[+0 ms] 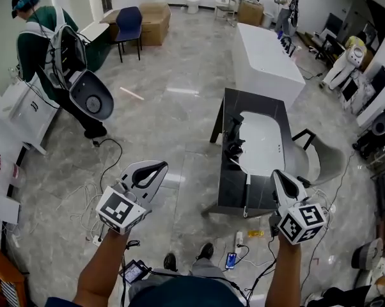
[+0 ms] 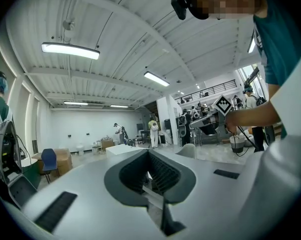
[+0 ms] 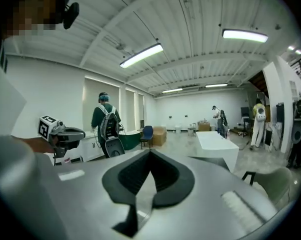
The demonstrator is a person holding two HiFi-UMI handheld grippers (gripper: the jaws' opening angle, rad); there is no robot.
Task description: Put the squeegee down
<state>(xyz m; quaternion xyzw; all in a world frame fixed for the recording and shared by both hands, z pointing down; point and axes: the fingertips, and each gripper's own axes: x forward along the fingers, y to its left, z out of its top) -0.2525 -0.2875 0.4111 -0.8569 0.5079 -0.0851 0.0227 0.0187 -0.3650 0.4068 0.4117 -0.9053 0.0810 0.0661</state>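
Fingers (image 2: 166, 173) of the left gripper (image 1: 159, 166) and right gripper (image 1: 277, 174) pressing together on nothing, both grippers hovering just short of the dark table (image 1: 256, 101), squeegee (image 1: 233, 142) lying at that table's left edge

My left tongs (image 1: 155, 168) and right tongs (image 1: 279, 176) wore smooth matt grey plastic; the floor (image 1: 173, 120) was glossy, marble-like stone; the table (image 1: 234, 190) looked dark and matt.
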